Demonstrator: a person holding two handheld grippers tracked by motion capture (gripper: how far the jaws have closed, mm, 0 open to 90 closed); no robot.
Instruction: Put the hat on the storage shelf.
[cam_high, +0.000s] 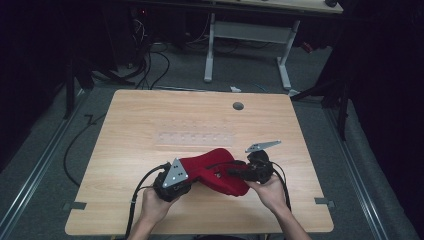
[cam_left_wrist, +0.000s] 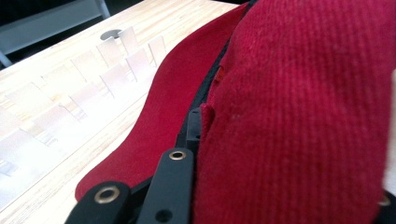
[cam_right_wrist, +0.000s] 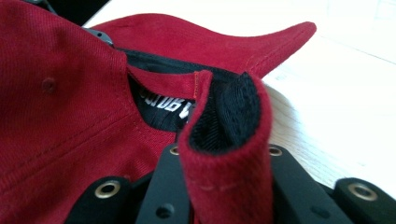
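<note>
A red cap (cam_high: 216, 172) with a black inner band lies at the near middle of the wooden table (cam_high: 150, 115), held from both sides. My left gripper (cam_high: 191, 176) is shut on its left side; in the left gripper view the red corduroy crown (cam_left_wrist: 303, 107) sits between the jaws and the brim (cam_left_wrist: 154, 126) stretches over the table. My right gripper (cam_high: 236, 172) is shut on the cap's right side. In the right gripper view a fold of the cap's rim (cam_right_wrist: 224, 140) is pinched between the two black jaws, beside the black label (cam_right_wrist: 161, 107) inside.
A clear plastic rack with several upright dividers (cam_high: 195, 138) stands just beyond the cap, also in the left gripper view (cam_left_wrist: 93, 79). A grey round grommet (cam_high: 238, 106) sits in the table's far part. A white desk frame (cam_high: 247, 45) and cables lie on the floor beyond.
</note>
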